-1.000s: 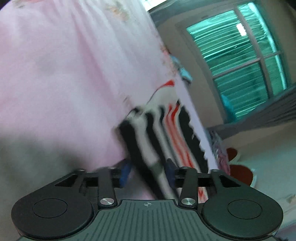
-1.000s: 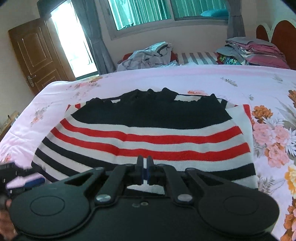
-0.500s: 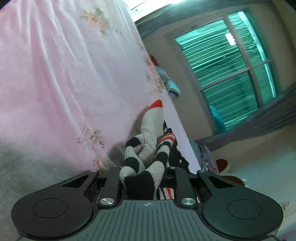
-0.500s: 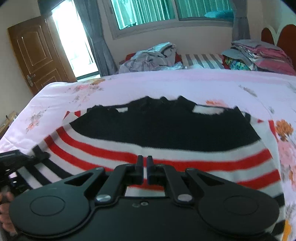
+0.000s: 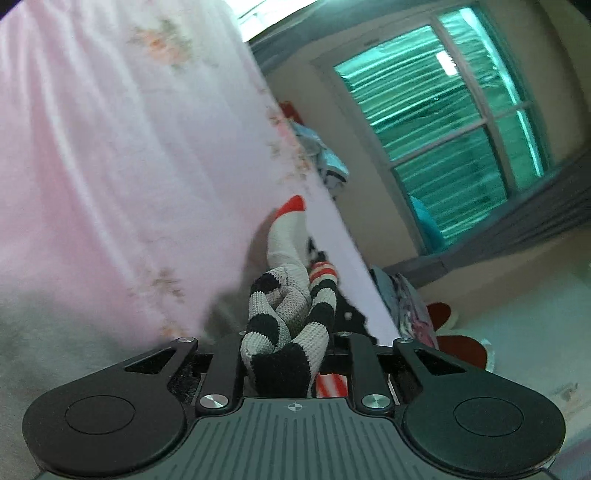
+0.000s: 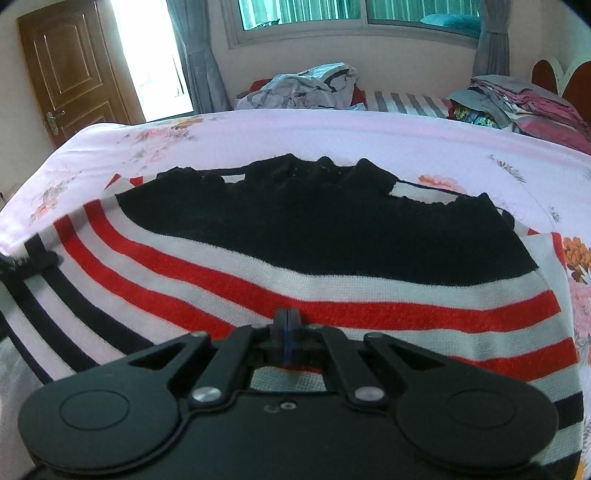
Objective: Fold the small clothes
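My left gripper [image 5: 286, 354] is clamped on a bunched sweater [image 6: 295, 266] corner; my right gripper [image 6: 287, 325] is pinched shut on its near hem. I should lift both evenly, keeping the knit taut. The sweater lies on a pink bedsheet [image 6: 229, 136]; beyond, a window [image 6: 303, 14].

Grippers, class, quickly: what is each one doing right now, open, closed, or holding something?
Left gripper: closed on a bunched fold of the striped sweater.
Right gripper: closed on the sweater's edge, fingers pressed together.
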Tool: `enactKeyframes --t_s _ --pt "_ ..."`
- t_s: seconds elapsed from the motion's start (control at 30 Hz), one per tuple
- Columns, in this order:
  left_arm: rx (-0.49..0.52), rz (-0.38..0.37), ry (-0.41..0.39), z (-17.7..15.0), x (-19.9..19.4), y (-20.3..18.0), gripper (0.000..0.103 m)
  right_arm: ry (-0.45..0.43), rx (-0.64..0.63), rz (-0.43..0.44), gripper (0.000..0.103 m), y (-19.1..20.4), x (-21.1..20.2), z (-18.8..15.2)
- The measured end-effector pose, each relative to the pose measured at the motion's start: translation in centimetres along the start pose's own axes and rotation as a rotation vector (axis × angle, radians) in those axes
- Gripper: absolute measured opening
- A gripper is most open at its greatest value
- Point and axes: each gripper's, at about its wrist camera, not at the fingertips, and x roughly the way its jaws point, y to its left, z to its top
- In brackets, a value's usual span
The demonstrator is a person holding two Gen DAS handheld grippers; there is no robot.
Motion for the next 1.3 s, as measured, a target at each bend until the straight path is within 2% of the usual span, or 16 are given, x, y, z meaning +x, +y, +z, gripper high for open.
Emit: enactKeyframes --t_s 0.1,0.2,0.27,0.4,0.5,0.6,0.67,0.7,0.77,0.87,0.9,0.97,1.0,1.07,1.17,1.3 --pt "0.098 -0.011 0.007 0.2 0.1 -2.6 0.018 0.005 -0.003 0.018 0.0 -0.2 0.0 0.2" --pt "0.224 -0.037 0.03 -0.2 0.2 -7.2 0.017 0.006 0.04 0.07 0.0 -1.5 -0.6 0.7" --pt "0.334 -0.048 0.053 -0.9 0.5 -11.2 0.017 -0.05 0.125 0.094 0.006 -3.4 -2.5 0.8" --pt "0.6 -0.011 0.128 -5.0 2.8 -19.7 0.017 -0.155 0.292 0.068 0.006 -9.5 -7.4 0.0" --pt "0.739 -0.006 0.273 -10.0 5.8 -24.3 0.018 -0.209 0.388 0.033 0.006 -14.1 -11.0 -1.2" --pt "0.838 0.027 0.554 -16.5 10.3 -26.0 0.021 -0.222 0.481 0.034 0.012 -18.0 -13.2 -2.7" --pt "0.898 0.02 0.663 -20.1 11.6 -26.4 0.049 -0.208 0.557 0.08 0.023 -20.0 -13.7 -3.9" --pt "0.924 0.01 0.645 -20.5 10.7 -27.1 0.051 -0.201 0.591 0.112 0.027 -20.7 -13.9 -4.5" --pt "0.887 -0.072 0.627 -19.1 8.2 -28.2 0.052 -0.191 0.62 0.17 0.043 -21.5 -14.1 -5.2" --pt "0.796 -0.133 0.533 -13.8 4.4 -28.1 0.053 -0.177 0.633 0.238 0.049 -21.6 -13.6 -5.4" --pt "0.772 -0.123 0.486 -11.7 3.8 -27.4 0.053 -0.166 0.634 0.262 0.049 -21.4 -13.3 -5.4" --pt "0.745 -0.025 0.402 -8.1 3.9 -25.5 0.053 -0.13 0.622 0.31 0.051 -20.3 -12.1 -5.1" --pt "0.724 0.018 0.385 -6.9 4.1 -24.1 0.053 -0.103 0.614 0.328 0.051 -19.7 -11.4 -4.9" --pt "0.637 0.042 0.383 -4.8 5.0 -21.3 0.053 -0.058 0.581 0.342 0.051 -18.4 -9.8 -4.7" --pt "0.608 0.06 0.404 -4.7 5.8 -18.9 0.053 0.009 0.534 0.297 0.051 -16.8 -8.0 -4.2" --pt "0.604 0.1 0.442 -7.8 7.0 -16.6 0.051 0.085 0.478 0.28 0.05 -15.1 -5.5 -3.4"
